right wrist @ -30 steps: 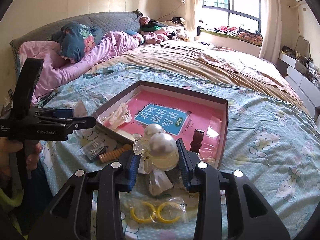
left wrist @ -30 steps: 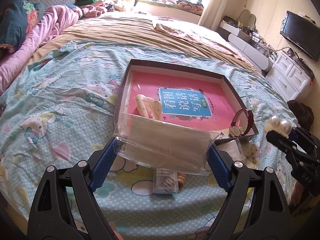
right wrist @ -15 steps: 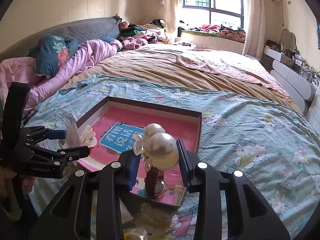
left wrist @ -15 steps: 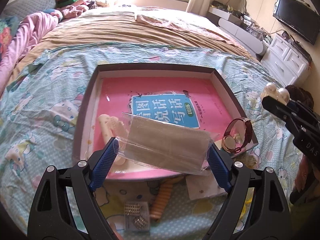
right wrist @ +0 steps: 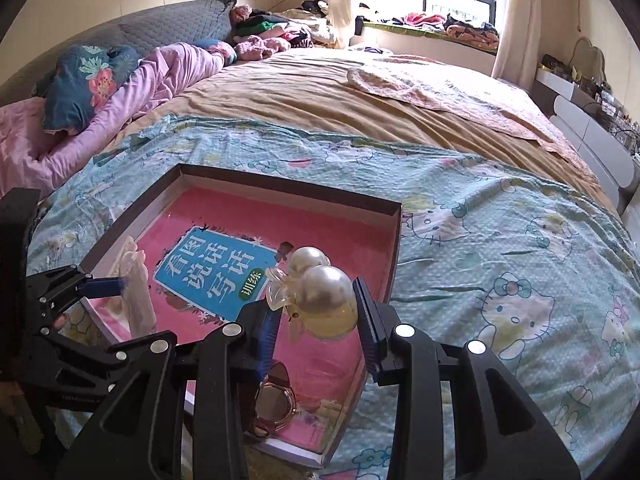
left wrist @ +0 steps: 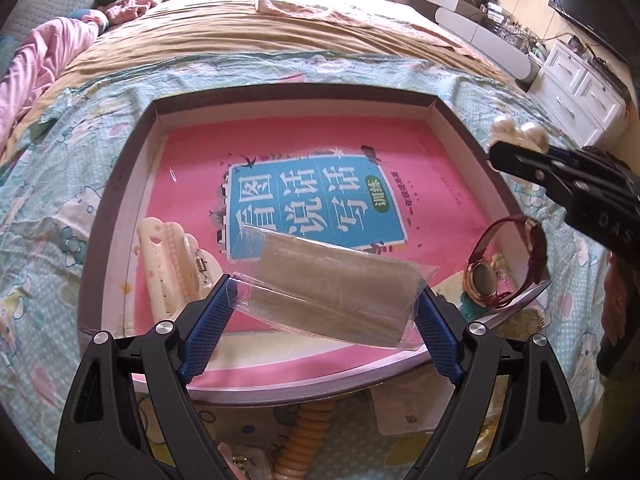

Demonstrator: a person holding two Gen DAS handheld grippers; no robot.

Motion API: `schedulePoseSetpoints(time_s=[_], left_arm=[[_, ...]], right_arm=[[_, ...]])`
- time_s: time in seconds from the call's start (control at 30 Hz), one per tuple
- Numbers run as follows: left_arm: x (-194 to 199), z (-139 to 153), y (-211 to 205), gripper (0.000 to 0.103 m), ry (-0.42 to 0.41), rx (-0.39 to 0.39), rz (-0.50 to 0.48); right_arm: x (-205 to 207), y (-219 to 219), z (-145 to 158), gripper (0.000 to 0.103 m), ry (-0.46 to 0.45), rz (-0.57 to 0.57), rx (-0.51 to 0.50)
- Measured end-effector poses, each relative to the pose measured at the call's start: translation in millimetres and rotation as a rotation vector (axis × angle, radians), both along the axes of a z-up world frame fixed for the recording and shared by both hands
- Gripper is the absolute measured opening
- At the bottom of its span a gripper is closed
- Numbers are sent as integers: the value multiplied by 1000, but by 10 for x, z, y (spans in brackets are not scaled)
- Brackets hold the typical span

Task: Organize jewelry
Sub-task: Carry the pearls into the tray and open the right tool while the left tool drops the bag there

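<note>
My left gripper [left wrist: 324, 308] is shut on a clear plastic packet [left wrist: 332, 292] with a tan comb-like piece inside, held over the near part of the dark box [left wrist: 296, 94] lined with a pink and blue book. A cream hair claw [left wrist: 172, 256] lies in the box at left, a red-strapped watch [left wrist: 504, 268] at its right corner. My right gripper [right wrist: 316, 320] is shut on a pearl hair clip [right wrist: 320, 292], above the box's near right corner; it shows in the left wrist view [left wrist: 520, 132] too.
The box sits on a Hello Kitty bedsheet [right wrist: 500, 248]. An orange spiral hair tie [left wrist: 304, 440] and small packets lie on the sheet before the box. Pillows and pink quilt [right wrist: 120, 92] at far left; white drawers [left wrist: 580, 92] at right.
Both grippers moved forward over the box with their items still held. The loose items on the sheet slid down toward the frame's lower edge.
</note>
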State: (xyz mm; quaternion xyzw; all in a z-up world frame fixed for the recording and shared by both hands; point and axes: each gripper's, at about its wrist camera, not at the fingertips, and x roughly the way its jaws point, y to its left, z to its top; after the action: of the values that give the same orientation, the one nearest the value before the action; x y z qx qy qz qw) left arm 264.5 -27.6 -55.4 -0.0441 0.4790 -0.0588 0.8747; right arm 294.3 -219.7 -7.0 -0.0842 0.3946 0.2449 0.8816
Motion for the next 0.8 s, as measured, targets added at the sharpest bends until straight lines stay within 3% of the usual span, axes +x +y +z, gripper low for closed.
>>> schedulePoseSetpoints(time_s=[0.13,0.47,0.8], left_arm=[[15,-31,14,79,5,-8,-12],[-6,-41,99,81,3,-49,-13],[-23,46,219,85,-15,-88,19]], right_arm=[[179,78,-151,34,75,-4,14],[360,241,-416,34,148,17,-49],[379,240,-467,34,196,17,-39]])
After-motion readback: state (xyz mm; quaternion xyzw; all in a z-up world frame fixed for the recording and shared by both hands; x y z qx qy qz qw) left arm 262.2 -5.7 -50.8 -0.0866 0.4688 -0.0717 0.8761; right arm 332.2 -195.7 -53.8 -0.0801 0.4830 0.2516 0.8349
